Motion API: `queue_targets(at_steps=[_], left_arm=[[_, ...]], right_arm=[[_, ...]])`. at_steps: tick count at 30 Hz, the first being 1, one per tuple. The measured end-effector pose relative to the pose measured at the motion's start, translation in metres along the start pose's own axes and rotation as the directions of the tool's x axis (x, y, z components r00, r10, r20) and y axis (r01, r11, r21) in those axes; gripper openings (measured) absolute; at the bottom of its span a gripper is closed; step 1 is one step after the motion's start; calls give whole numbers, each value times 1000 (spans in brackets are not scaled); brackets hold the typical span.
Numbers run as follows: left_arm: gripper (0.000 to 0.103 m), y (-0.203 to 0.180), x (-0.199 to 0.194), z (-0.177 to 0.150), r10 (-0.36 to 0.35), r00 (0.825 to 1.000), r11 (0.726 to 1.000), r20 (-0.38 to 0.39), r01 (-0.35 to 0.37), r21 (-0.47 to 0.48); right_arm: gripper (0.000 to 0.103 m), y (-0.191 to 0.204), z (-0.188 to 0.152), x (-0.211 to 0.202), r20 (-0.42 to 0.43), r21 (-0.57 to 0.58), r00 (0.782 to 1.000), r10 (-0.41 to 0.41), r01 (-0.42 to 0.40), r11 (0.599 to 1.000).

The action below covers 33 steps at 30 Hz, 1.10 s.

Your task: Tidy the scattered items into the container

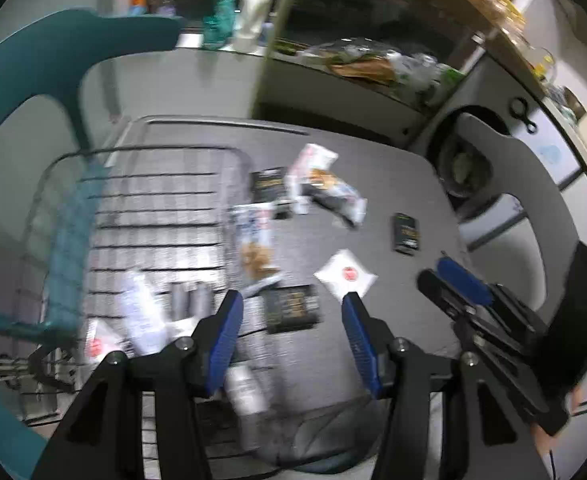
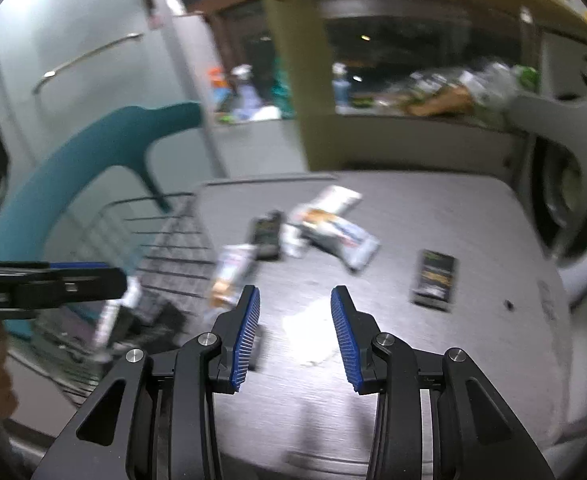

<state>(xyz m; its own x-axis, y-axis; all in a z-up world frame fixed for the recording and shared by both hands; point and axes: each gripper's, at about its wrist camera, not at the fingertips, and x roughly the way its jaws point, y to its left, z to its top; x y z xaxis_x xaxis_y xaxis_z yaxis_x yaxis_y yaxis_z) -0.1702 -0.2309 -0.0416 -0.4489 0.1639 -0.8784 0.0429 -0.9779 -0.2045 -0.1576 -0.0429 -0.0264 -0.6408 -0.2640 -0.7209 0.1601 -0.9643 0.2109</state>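
A wire basket [image 1: 141, 216] stands on the left of the grey table [image 1: 393, 184] and holds several packets. My left gripper [image 1: 291, 316] is open and empty, hovering over a black packet [image 1: 291, 307] beside the basket. A white sachet [image 1: 345, 274], another black packet [image 1: 405, 233] and a pile of white snack packets [image 1: 325, 188] lie on the table. My right gripper [image 2: 295, 320] is open and empty above the white sachet [image 2: 313, 326]. It also shows in the left wrist view [image 1: 449, 280]. The basket [image 2: 165, 256] and the black packet [image 2: 433, 280] show in the right wrist view.
A teal chair [image 1: 53, 52] stands behind the basket. A grey chair back [image 1: 513, 168] stands at the table's right. Shelves with bottles and bags [image 1: 373, 60] run along the back. Both views are motion-blurred.
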Motion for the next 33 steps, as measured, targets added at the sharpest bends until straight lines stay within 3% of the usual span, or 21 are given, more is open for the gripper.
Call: queue_targets(at_steps=[4,8,15,24,28,33], left_arm=[[57,-33,27,-2,-25,999,999,-41,26,27],[57,-56,72,-18,-18,995,1000,-97,16,-18],[57,-65,140,-38,182,974,981,-132,-189,-44],[57,-47,153,-36,324,943,940,-73,-330,-83],[58,-43,155,-33,362,931,928,-54,-365,-76],[61,-40,157,-30,420,907,903,-33,-421,-85]], right_arm=[[38,-34,-15,14,-50,27,998,-35,36,999],[38,-58,-28,34,-96,28,994,-48,51,998],[38,-100,-27,74,-101,113,991,-92,103,988],[39,-116,0,108,-65,157,990,-123,132,979],[55,-120,11,117,-38,187,988,-148,152,971],[56,-121,19,132,-45,196,985,-167,173,965]])
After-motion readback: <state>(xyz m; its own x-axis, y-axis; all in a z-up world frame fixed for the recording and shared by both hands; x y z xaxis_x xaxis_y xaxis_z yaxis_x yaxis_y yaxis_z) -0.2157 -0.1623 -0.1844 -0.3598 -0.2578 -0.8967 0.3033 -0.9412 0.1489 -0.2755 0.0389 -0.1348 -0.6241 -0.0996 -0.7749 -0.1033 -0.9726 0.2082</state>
